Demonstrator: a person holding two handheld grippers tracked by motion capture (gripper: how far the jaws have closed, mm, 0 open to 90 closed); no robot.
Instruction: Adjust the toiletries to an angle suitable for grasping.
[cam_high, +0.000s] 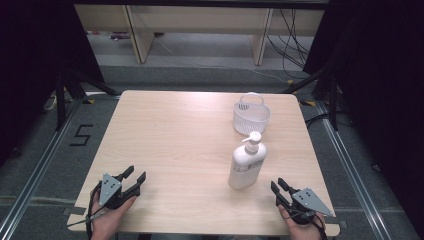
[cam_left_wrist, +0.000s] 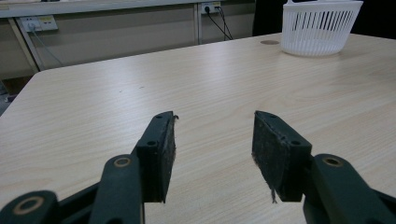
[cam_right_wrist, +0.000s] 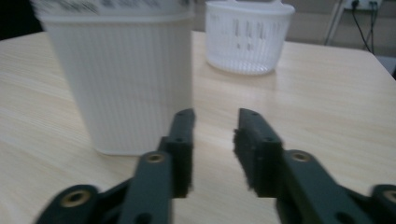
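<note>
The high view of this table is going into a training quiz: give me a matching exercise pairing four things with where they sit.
1. pump bottle
2. basket
3. left gripper
4. right gripper

A. near left edge of the table, jaws open
B. far right part of the table
C. near right edge, just beside the bottle's base
D. upright, nearer than the basket

Pairs: 1-D, 2-B, 3-A, 4-C

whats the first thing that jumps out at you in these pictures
A white pump bottle stands upright right of the table's middle, with a white slotted basket just behind it toward the far edge. Both claws rest open at the near edge, left claw and right claw, the right one close to the bottle.
</note>
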